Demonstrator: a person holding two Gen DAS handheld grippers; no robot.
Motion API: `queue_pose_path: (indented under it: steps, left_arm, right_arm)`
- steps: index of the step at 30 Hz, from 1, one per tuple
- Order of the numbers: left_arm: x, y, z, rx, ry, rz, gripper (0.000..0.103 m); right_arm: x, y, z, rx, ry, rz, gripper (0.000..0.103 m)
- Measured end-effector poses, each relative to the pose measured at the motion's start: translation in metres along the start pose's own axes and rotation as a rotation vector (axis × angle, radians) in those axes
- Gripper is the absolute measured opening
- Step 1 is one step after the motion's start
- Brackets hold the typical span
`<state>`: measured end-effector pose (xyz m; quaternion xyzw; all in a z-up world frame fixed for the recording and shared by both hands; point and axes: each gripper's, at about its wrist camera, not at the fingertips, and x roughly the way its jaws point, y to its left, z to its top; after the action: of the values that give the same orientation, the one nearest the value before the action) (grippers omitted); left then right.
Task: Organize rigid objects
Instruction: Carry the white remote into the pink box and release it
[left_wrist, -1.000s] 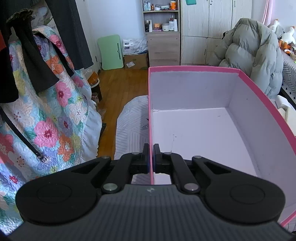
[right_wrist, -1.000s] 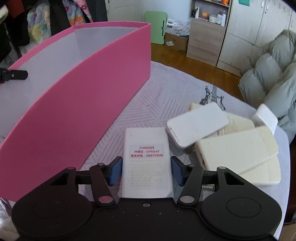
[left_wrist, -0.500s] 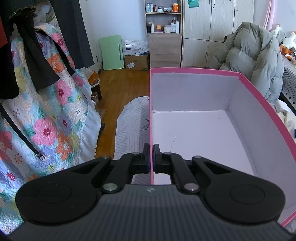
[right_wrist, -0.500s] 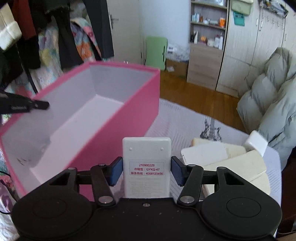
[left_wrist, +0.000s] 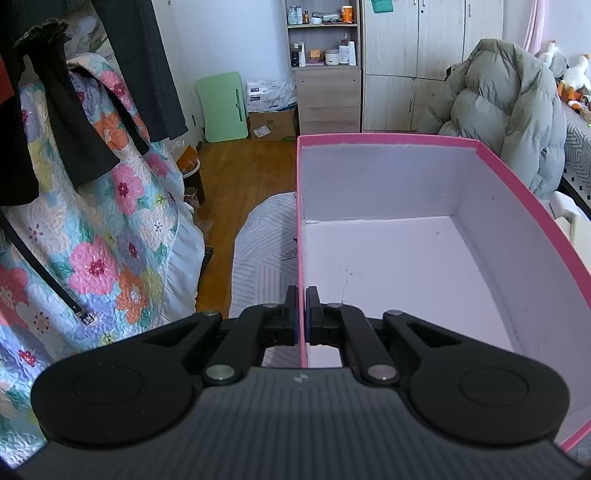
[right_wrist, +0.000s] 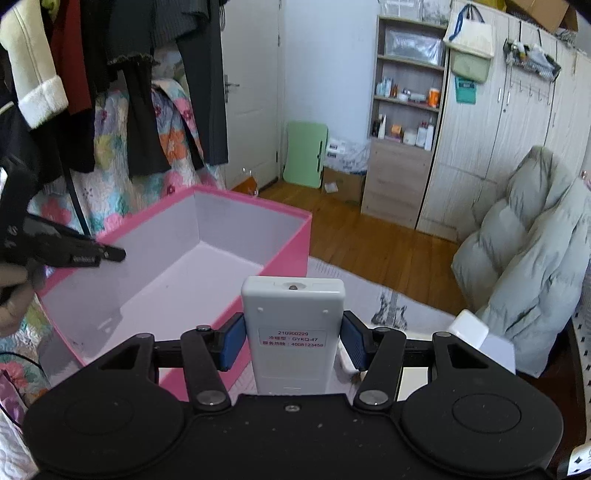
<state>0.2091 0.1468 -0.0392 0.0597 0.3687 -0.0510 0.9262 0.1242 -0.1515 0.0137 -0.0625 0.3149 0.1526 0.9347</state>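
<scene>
We've got the white remote (right_wrist: 291, 332) clamped in our right gripper (right_wrist: 291, 341), lower centre, beside the pink box (right_wrist: 255, 218). Left gripper (left_wrist: 302, 317) pinches the box wall. Next: carry it over the rim and lower it inside.

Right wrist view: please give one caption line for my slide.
Right gripper holds white remote above table, beside open pink box.

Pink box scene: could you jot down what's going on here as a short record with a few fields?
Box: pink box, open top, white inside, nothing visible in it
Left gripper: jaws shut on the box's near wall
Right gripper: jaws shut on a white remote, label side up
Remote position: held above the tabletop, beside the box, not yet inside
Table: patterned cloth
</scene>
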Motion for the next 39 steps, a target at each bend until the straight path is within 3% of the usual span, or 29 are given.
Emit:
queue_pose_path:
  steps: [5, 9, 12, 15, 18, 21, 26, 30, 33, 39]
  left_arm:
    - [0.000, 0.000, -0.001, 0.002, -0.004, -0.006, 0.003]
    - [0.000, 0.004, 0.000, -0.017, -0.006, -0.029, 0.003]
    - [0.000, 0.008, -0.001, -0.033, -0.007, -0.035, 0.003]
    - [0.001, 0.009, 0.000, -0.040, -0.006, -0.033, 0.003]
    - [0.002, 0.011, 0.000, -0.056, -0.004, -0.040, 0.003]
    - [0.002, 0.012, 0.000, -0.059, -0.006, -0.038, 0.003]
    - [0.003, 0.012, -0.001, -0.058, -0.007, -0.039, 0.003]
    - [0.003, 0.012, 0.000, -0.064, -0.008, -0.042, 0.003]
    - [0.004, 0.011, -0.001, -0.065, -0.009, -0.041, 0.003]
    - [0.004, 0.008, -0.002, -0.053, -0.010, -0.035, 0.003]
  right_arm:
    - [-0.016, 0.006, 0.027, -0.023, -0.097, 0.047, 0.061]
    - [-0.008, 0.017, 0.048, -0.016, -0.153, 0.196, 0.061]
    - [0.029, 0.025, 0.062, 0.034, -0.112, 0.346, 0.061]
    - [0.079, 0.033, 0.067, 0.102, -0.030, 0.439, 0.061]
    - [0.127, 0.043, 0.062, 0.135, 0.051, 0.452, 0.061]
    - [0.149, 0.050, 0.051, 0.138, 0.110, 0.463, 0.061]
    - [0.136, 0.069, 0.031, 0.059, 0.140, 0.529, 0.061]
    - [0.129, 0.072, 0.018, 0.091, 0.169, 0.648, 0.061]
    - [0.119, 0.076, 0.016, 0.040, 0.159, 0.628, 0.061]
    - [0.103, 0.078, 0.020, -0.067, 0.248, 0.580, 0.061]
